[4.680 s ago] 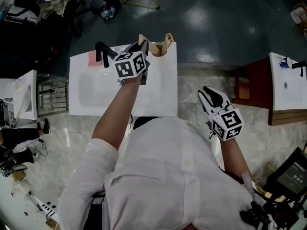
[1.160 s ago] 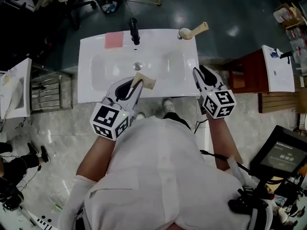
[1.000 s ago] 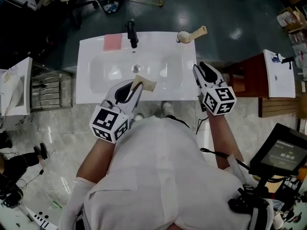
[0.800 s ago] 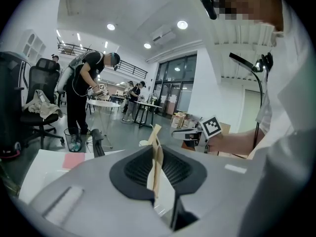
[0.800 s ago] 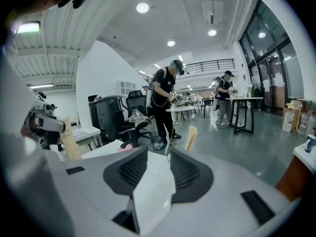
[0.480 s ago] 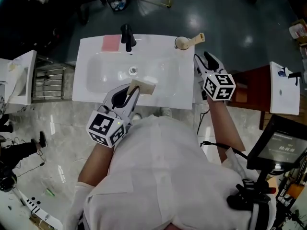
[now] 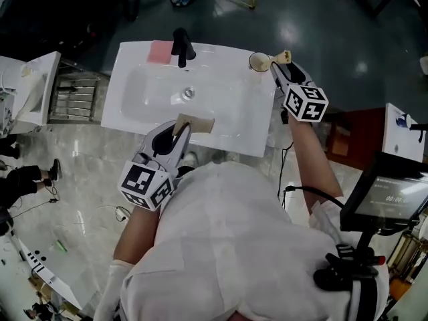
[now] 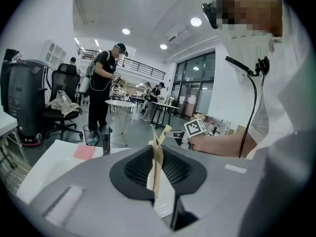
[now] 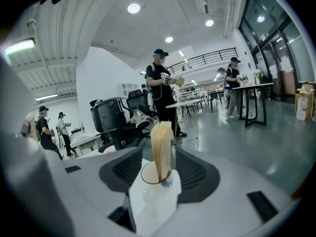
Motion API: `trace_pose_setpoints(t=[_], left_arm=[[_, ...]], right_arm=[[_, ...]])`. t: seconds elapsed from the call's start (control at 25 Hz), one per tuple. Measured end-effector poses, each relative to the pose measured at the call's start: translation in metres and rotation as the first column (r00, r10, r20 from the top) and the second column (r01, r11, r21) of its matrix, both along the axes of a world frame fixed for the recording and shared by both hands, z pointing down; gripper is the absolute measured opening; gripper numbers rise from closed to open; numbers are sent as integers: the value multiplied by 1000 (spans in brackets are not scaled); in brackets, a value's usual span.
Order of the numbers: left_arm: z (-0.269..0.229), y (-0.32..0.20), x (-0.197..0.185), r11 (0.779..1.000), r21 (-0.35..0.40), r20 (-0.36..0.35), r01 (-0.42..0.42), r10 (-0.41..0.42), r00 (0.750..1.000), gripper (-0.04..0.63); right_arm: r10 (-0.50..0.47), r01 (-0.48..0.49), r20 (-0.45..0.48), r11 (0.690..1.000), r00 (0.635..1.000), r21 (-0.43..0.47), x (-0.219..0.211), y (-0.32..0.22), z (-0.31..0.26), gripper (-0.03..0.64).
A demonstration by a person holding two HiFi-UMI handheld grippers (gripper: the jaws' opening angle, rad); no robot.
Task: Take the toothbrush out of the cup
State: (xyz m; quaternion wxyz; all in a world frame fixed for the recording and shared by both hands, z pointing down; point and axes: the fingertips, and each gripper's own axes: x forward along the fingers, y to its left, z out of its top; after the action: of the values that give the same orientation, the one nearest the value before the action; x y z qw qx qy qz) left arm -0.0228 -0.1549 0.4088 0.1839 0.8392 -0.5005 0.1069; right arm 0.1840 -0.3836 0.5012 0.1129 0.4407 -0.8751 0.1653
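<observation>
Likely the reach step. The right gripper [image 7: 281,70] hovers at the cup [image 9: 157,176]; its fingers are opening wide, with the tan toothbrush [image 9: 161,147] between them, untouched. The left gripper [image 7: 175,130] pinches a tan strip [image 7: 195,123] in its fingers. Next: close on the toothbrush and lift.

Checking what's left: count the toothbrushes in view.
2. One toothbrush is clamped in the left gripper over the sink's near edge; the other toothbrush stands in the cup at its far right corner, ahead of the right gripper's opening, empty jaws.
</observation>
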Motion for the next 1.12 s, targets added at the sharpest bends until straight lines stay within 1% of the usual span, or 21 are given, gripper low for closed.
trace_pose_setpoints(t=[0.2,0.36,0.48,0.56,0.72,1.12], left_arm=[[-4,7,-1,999,-8,12,39,-39,999,52],[-5,8,-4,998,-8,14,58,-58,998,52],[-6,8,-6,998,-11,10,64,-64,998,52],[-6,6,-7,998,-11,7,63,-63,998,52],[-6,4,-8,999,-1,6,52,-52,999,52],[-7,-5,-21,1000,6,-6,19,-19,1000,52]], right_arm=[[0,0,13,1000,1000,-12,-3,-11,1,188],[2,-2,4,1000,1000,-12,-4,-13,3,180],[12,-12,-11,1000,1000,-10,-2,-13,3,114],[16,-16,-22,1000,1000,-5,-3,-14,4,88],[28,-28,-27,1000,999,12,-3,-12,3,60],[34,-30,-68,998,997,58,-8,-10,-19,48]])
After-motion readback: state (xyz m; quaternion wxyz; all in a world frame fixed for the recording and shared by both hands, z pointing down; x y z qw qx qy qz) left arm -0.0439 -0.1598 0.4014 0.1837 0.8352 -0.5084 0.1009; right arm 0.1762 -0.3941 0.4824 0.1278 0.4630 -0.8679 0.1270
